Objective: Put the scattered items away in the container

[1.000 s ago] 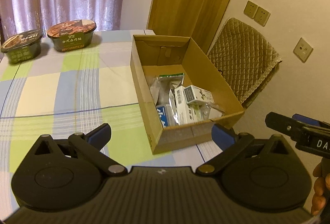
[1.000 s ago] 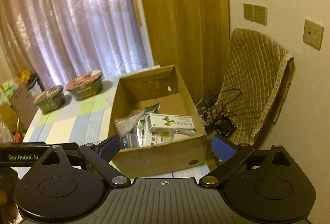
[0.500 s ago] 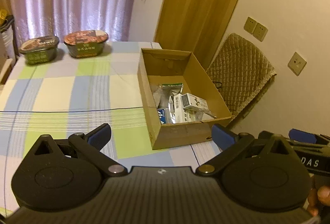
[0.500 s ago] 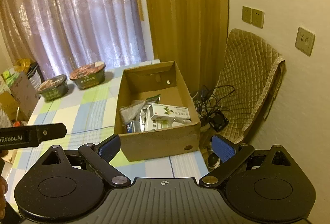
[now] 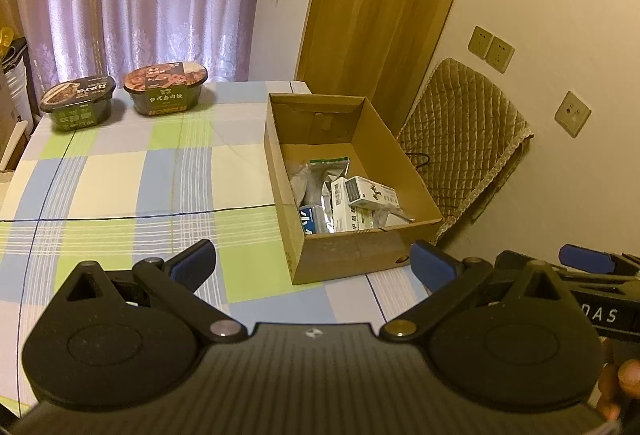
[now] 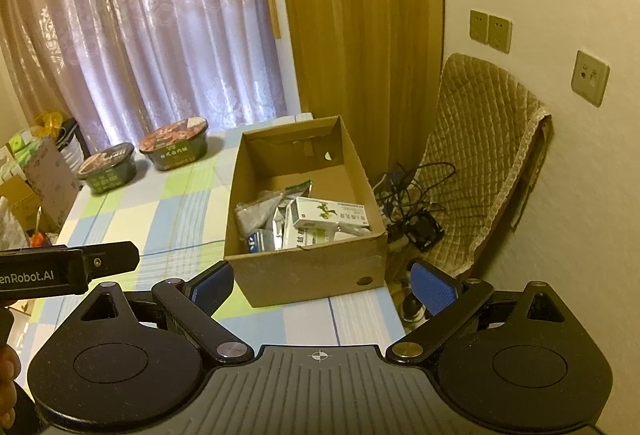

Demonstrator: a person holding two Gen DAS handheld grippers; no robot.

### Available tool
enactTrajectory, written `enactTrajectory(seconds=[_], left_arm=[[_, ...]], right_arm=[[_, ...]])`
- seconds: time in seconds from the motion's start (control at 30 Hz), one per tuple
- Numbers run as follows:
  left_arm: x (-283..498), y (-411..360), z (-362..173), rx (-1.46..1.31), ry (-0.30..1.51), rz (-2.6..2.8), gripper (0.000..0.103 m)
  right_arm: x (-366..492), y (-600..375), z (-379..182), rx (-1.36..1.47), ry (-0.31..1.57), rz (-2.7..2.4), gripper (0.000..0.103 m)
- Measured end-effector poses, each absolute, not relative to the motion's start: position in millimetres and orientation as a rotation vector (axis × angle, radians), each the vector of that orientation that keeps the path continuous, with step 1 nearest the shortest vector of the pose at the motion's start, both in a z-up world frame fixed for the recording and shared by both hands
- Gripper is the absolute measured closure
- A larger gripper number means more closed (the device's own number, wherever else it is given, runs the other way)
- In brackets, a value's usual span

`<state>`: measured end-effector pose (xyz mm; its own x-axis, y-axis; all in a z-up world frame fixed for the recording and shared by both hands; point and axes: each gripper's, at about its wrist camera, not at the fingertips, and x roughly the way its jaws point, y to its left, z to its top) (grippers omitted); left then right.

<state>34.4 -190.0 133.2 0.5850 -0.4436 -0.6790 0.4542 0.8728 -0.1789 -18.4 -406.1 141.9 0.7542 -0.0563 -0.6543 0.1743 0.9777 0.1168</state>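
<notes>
cardboard box (image 5: 344,251) of packets: ahead, just beyond both spread, empty fingers | left gripper (image 5: 312,263), right gripper (image 6: 322,285) above table (image 5: 120,187) | two food bowls (image 5: 164,91) far ahead-left | path clear

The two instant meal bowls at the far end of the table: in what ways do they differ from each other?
The right bowl has a reddish-brown lid with a white patch at one end; the left bowl has a darker lid. The right bowl stands nearer the cardboard box, while the left bowl stands closer to the table's left edge. Both are dark green oval tubs, sealed, upright on the checked tablecloth, outside the box.
</notes>
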Motion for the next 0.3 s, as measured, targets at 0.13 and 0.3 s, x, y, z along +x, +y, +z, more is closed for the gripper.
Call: enactTrajectory(seconds=[0.13, 0.3], left_arm=[[33.4, -191.3, 131.4, 0.022, 0.776, -0.535, 0.001], [33.7, -192.4, 128.0, 0.017, 0.763, -0.544, 0.001]], right_arm=[[-17.4, -407.0, 139.4, 0.177, 0.713, -0.128, 0.003], [-15.7, -407.9, 134.3, 0.179, 0.722, -0.133, 0.003]])
